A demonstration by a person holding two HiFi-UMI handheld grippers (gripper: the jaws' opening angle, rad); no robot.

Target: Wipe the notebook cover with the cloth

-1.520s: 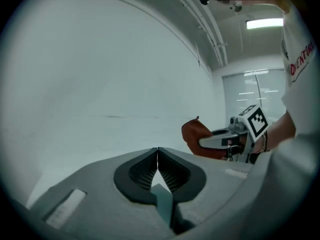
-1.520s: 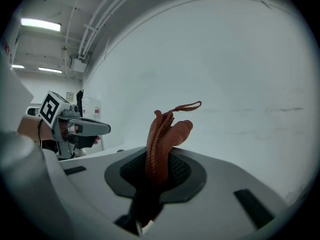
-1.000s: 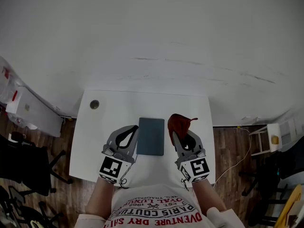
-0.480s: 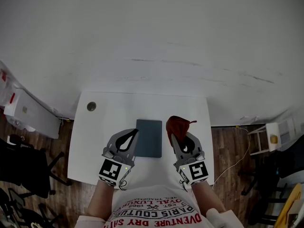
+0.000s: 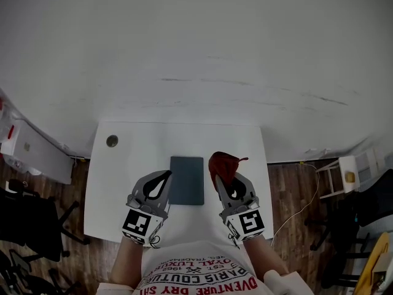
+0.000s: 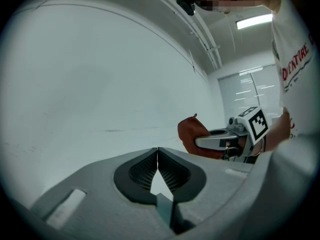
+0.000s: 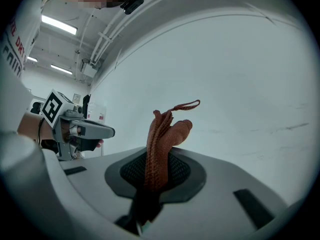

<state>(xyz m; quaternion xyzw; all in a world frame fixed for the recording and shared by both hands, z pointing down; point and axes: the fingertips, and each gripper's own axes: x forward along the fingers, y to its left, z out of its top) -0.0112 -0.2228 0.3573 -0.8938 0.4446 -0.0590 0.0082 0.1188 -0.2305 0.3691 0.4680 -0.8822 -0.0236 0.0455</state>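
Both tongs are closed: the left tongs (image 5: 166,175) on nothing, the right tongs (image 5: 220,180) on the bunched cloth (image 5: 222,164). The notebook (image 5: 186,180) is laid flat between them on the counter (image 5: 120,186); if not pinned, it could be shoved along by the wipe.

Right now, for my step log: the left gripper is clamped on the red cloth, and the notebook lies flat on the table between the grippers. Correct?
No. The right gripper holds the cloth, as the right gripper view shows; the left gripper is shut on nothing. The notebook does lie flat on the table between the grippers.
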